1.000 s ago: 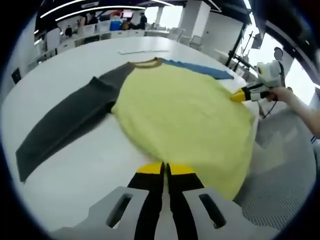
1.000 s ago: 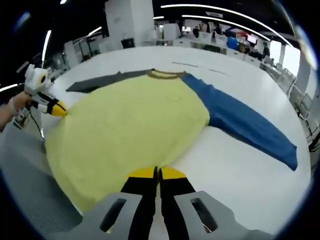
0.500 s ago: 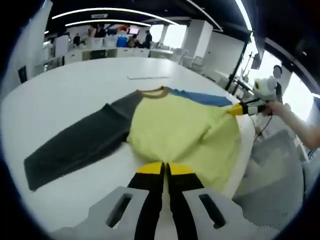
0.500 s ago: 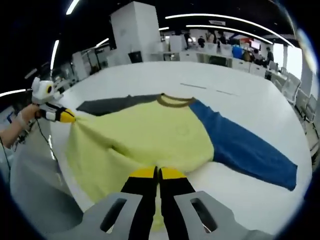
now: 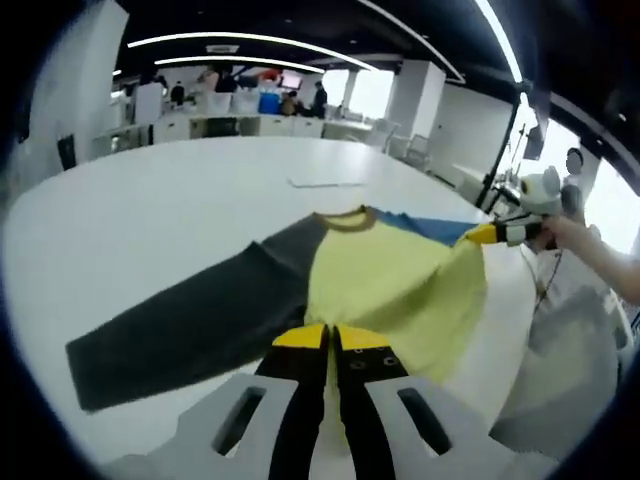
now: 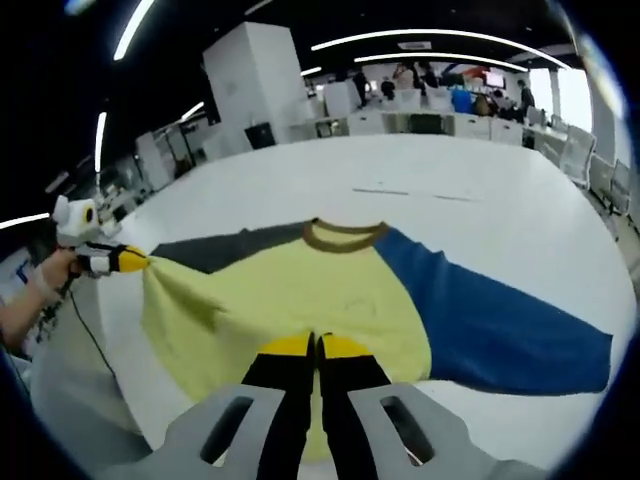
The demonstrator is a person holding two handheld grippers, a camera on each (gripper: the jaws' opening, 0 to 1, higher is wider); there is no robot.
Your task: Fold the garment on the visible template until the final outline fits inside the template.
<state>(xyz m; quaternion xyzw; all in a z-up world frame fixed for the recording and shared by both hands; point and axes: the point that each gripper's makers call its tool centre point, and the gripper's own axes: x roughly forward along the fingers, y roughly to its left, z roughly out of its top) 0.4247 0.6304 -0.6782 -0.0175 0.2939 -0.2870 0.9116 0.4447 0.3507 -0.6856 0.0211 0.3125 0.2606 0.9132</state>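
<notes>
Garment [image 5: 390, 290] lies on the white counter [image 5: 150, 220], its yellow hem lifted, clamped in both the left gripper [image 5: 328, 338] and right gripper [image 6: 315, 345]. Left gripper view shows the grey sleeve [image 5: 190, 320] whole; right gripper view shows the blue sleeve [image 6: 490, 320] whole. Jaws hide the pinched hem edge.

Open-plan office: desk rows [image 5: 240, 125], strip ceiling lights [image 6: 420, 42], pillars [image 6: 255, 95].

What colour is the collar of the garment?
Brown, on the collar; it shows best in the right gripper view.
</notes>
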